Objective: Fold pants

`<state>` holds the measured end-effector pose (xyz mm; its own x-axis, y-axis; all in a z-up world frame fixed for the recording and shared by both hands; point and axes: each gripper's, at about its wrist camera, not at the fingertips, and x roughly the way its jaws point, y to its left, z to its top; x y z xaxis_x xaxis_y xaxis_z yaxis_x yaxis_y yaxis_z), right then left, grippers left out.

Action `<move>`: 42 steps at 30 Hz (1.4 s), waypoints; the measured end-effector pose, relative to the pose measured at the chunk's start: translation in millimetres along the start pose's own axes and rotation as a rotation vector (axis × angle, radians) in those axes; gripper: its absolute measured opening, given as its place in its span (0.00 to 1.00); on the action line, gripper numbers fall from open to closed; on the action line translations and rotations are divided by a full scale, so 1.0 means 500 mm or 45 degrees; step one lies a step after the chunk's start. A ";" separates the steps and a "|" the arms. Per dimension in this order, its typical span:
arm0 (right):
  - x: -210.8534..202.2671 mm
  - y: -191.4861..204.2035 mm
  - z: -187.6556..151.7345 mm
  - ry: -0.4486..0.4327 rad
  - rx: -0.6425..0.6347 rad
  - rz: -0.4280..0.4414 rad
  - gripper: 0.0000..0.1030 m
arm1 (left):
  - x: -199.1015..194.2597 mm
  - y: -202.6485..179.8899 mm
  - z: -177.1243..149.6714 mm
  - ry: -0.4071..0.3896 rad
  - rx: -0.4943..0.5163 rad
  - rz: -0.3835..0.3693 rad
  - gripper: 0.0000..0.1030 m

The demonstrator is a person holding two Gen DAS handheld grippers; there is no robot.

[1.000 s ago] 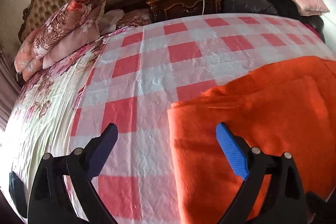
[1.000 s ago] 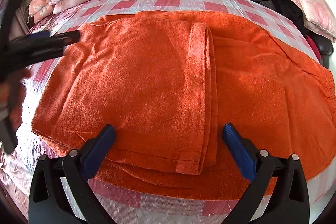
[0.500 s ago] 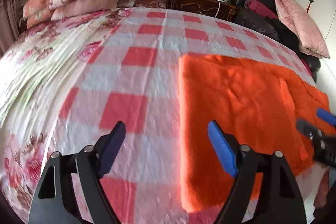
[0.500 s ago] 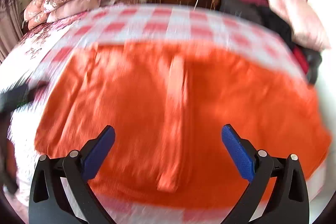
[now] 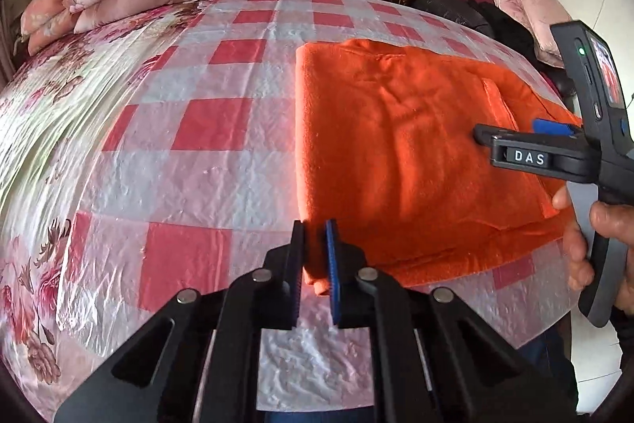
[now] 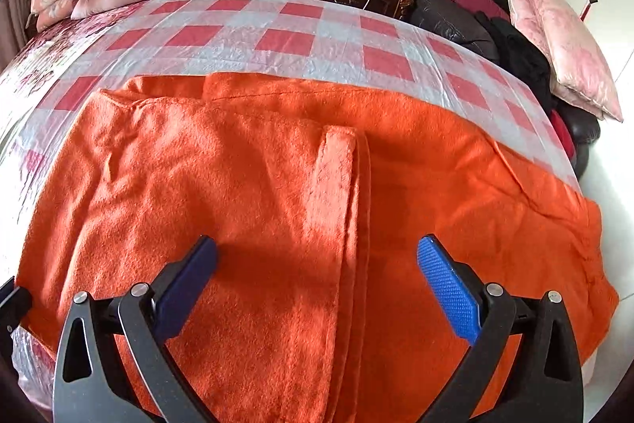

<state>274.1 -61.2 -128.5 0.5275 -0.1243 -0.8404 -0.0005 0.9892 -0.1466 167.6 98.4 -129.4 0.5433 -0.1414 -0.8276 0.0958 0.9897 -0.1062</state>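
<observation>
Two grippers: my left gripper (image 5: 315, 256) is clenched on the near-left corner of the pants (image 5: 396, 145); my right gripper (image 6: 317, 288) hovers spread wide above them, holding nothing.
Pants: orange fleece, already folded once, lying flat on the checked plastic cover (image 5: 206, 129) of the bed, filling the right wrist view from 9 o'clock round to 3 o'clock.
Folded flap: its hemmed edge (image 6: 340, 193) runs from 12 toward 6 o'clock, about midway between my right fingers.
Left pinch: at 6 o'clock in the left wrist view, both pads sit on the corner; whether they hold every layer I cannot quite tell, since the fabric bunches there.
Step in hand: likely a further fold, lifting this corner across.
Risk, layers: if only the top layer is caught, lifting would peel the stack open and undo the fold.
Risk, cover: the plastic looks slick and crinkled, so dragging could slide the whole garment or lift the sheet with it.
Risk, one-sided lift: with my right side ungripped, the far edge could lag and skew the fold.
</observation>
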 end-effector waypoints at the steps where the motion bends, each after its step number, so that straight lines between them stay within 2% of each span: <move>1: -0.005 0.008 -0.006 0.002 -0.002 0.007 0.95 | -0.005 0.017 -0.006 0.004 -0.022 -0.007 0.09; 4: -0.024 0.038 -0.027 0.007 -0.004 0.042 0.95 | -0.024 0.063 -0.028 0.004 -0.086 -0.003 0.08; 6: -0.034 0.054 -0.037 -0.004 -0.003 0.016 0.95 | -0.033 0.086 -0.040 0.005 -0.124 -0.018 0.06; 7: -0.039 0.058 -0.040 -0.007 -0.003 -0.003 0.95 | -0.039 0.095 -0.047 0.000 -0.152 -0.042 0.09; 9: -0.048 0.061 -0.040 0.000 0.003 -0.009 0.95 | -0.052 0.105 -0.058 -0.022 -0.207 -0.145 0.29; 13: -0.087 0.064 -0.046 -0.048 -0.025 -0.017 0.95 | -0.054 0.091 -0.063 -0.042 -0.215 -0.165 0.30; 17: -0.093 0.062 -0.065 -0.025 -0.055 -0.021 0.95 | -0.040 0.065 -0.055 -0.034 -0.202 -0.160 0.30; 20: -0.072 0.046 -0.082 0.018 -0.066 -0.057 0.95 | -0.039 0.044 -0.056 -0.034 -0.146 -0.115 0.31; 23: -0.072 0.016 -0.097 -0.005 -0.058 -0.055 0.95 | -0.046 0.045 -0.060 -0.051 -0.125 -0.054 0.46; 27: -0.070 -0.021 -0.106 0.022 -0.018 -0.041 0.95 | -0.077 0.041 -0.045 -0.135 -0.112 -0.083 0.52; 30: -0.072 -0.028 -0.111 0.021 -0.022 -0.039 0.95 | -0.068 0.016 -0.028 -0.138 -0.043 -0.032 0.52; 31: -0.072 -0.028 -0.114 0.016 -0.026 -0.037 0.95 | -0.056 0.007 -0.027 -0.110 -0.008 -0.008 0.52; 32: -0.073 -0.028 -0.115 0.015 -0.026 -0.034 0.95 | -0.041 -0.002 -0.030 -0.070 0.043 0.057 0.52; 33: -0.072 -0.030 -0.116 0.017 -0.025 -0.030 0.95 | -0.026 -0.012 -0.038 -0.042 0.124 0.162 0.54; 34: -0.073 -0.031 -0.117 0.020 -0.025 -0.026 0.95 | -0.029 -0.015 -0.045 -0.065 0.174 0.185 0.56; 35: -0.073 -0.032 -0.117 0.028 -0.027 -0.023 0.95 | -0.032 -0.012 -0.049 -0.066 0.187 0.201 0.61; 37: -0.075 -0.033 -0.117 0.041 -0.034 -0.016 0.95 | -0.041 0.000 -0.048 -0.063 0.176 0.223 0.64; 39: -0.083 -0.034 -0.110 0.025 -0.031 0.009 0.95 | -0.058 0.017 -0.023 -0.091 0.123 0.186 0.64; 42: -0.095 -0.030 -0.075 -0.049 -0.003 0.080 0.95 | -0.069 0.018 0.065 -0.195 0.085 0.176 0.62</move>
<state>217.1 -73.0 -105.8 0.5585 -0.0592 -0.8274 -0.0365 0.9947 -0.0958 176.8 111.4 -84.0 0.6750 -0.0113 -0.7377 0.0641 0.9970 0.0434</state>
